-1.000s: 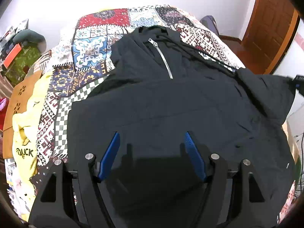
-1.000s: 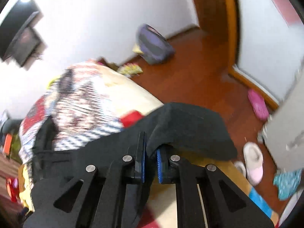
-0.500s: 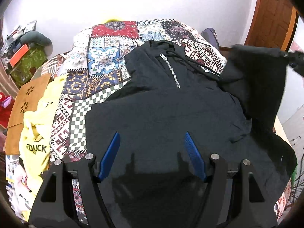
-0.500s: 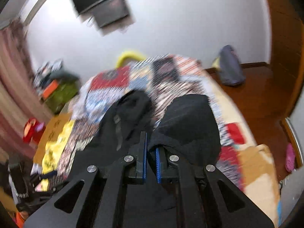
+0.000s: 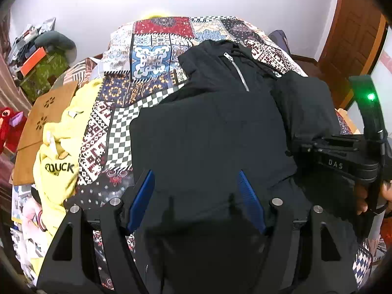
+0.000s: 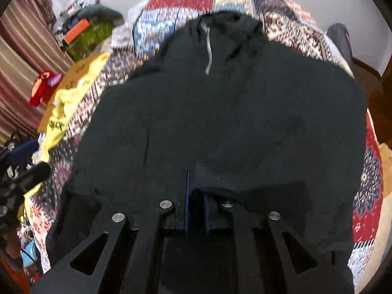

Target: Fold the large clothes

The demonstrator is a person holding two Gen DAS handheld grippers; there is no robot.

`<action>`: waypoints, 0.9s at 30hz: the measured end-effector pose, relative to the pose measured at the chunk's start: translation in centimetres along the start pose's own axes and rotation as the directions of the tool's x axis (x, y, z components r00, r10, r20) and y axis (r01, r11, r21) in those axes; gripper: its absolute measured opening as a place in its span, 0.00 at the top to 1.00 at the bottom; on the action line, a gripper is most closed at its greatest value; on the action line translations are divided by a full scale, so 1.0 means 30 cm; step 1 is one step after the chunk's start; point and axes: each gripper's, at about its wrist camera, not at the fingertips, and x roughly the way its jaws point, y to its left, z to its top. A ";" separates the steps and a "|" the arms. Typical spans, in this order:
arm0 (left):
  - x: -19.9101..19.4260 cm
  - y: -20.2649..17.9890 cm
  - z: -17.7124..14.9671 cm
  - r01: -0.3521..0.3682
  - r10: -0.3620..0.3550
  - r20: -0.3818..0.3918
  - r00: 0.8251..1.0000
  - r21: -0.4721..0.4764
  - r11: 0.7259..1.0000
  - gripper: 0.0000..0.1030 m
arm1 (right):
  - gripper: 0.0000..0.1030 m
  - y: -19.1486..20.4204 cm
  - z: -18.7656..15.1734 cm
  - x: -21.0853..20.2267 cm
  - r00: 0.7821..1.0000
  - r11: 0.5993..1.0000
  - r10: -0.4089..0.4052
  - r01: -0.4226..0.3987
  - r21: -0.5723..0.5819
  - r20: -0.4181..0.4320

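Note:
A black zip-front hoodie [image 5: 208,134] lies spread on the bed, hood at the far end. Its right sleeve [image 5: 303,103] is folded inward over the body. My left gripper [image 5: 196,191] hovers open above the hoodie's lower middle, with nothing pinched between its blue pads. My right gripper [image 6: 197,196] points down at the hoodie's front. A fold of the black sleeve sits between its blue pads, and the jaws are starting to open. In the left wrist view the right gripper's black body shows at the right, held by a person's hand [image 5: 362,196].
A patchwork quilt [image 5: 152,58] covers the bed. A yellow garment [image 5: 58,147] and a brown board [image 5: 49,112] lie at its left edge, with a red plush toy [image 5: 9,122] and clutter [image 5: 46,71] beyond. A wooden door [image 5: 352,36] stands at the right.
The right gripper swung the black sleeve from beyond the bed's right side inward and down over the hoodie's body. The left gripper drew back a little and stayed open.

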 end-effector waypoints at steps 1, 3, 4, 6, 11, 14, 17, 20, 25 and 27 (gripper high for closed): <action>0.001 -0.003 -0.001 0.000 0.000 -0.003 1.000 -0.003 1.000 0.33 | 0.90 0.006 -0.008 -0.010 1.000 1.000 -0.003 0.003 -0.001 -0.007; -0.002 -0.016 -0.001 0.002 -0.002 -0.005 1.000 0.005 1.000 0.33 | 0.88 0.002 -0.022 -0.038 0.999 0.999 0.024 -0.024 -0.026 -0.037; -0.005 -0.024 0.000 0.001 -0.001 -0.003 1.000 0.012 1.000 0.33 | 0.87 0.005 -0.032 -0.060 0.999 0.998 0.031 -0.033 -0.046 -0.039; -0.013 -0.055 0.012 0.002 -0.003 0.003 1.000 0.032 0.999 0.33 | 0.81 0.008 -0.058 -0.113 0.999 0.995 0.032 -0.034 -0.090 -0.017; -0.043 -0.162 0.057 0.007 -0.011 0.036 0.999 0.108 0.994 0.33 | 0.64 -0.060 -0.111 -0.256 0.995 0.996 0.008 0.000 -0.090 0.099; -0.050 -0.239 0.092 0.020 -0.028 0.049 0.998 0.156 0.988 0.33 | 0.63 -0.160 -0.132 -0.330 0.988 0.999 -0.017 0.021 -0.026 0.151; -0.044 -0.336 0.128 0.033 -0.047 0.057 0.997 0.220 0.975 0.33 | 0.63 -0.252 -0.156 -0.380 0.978 0.996 -0.078 0.068 0.055 0.195; -0.025 -0.434 0.152 0.042 -0.061 0.061 0.996 0.285 0.958 0.33 | 0.62 -0.365 -0.184 -0.409 0.971 0.982 -0.137 0.106 0.159 0.198; 0.047 -0.609 0.168 0.050 -0.069 0.034 0.997 0.398 0.916 0.33 | 0.62 -0.489 -0.234 -0.382 0.967 0.950 -0.214 0.172 0.259 0.142; 0.088 -0.682 0.160 0.038 -0.056 0.026 0.998 0.458 0.888 0.33 | 0.62 -0.515 -0.250 -0.362 0.969 0.943 -0.213 0.172 0.284 0.122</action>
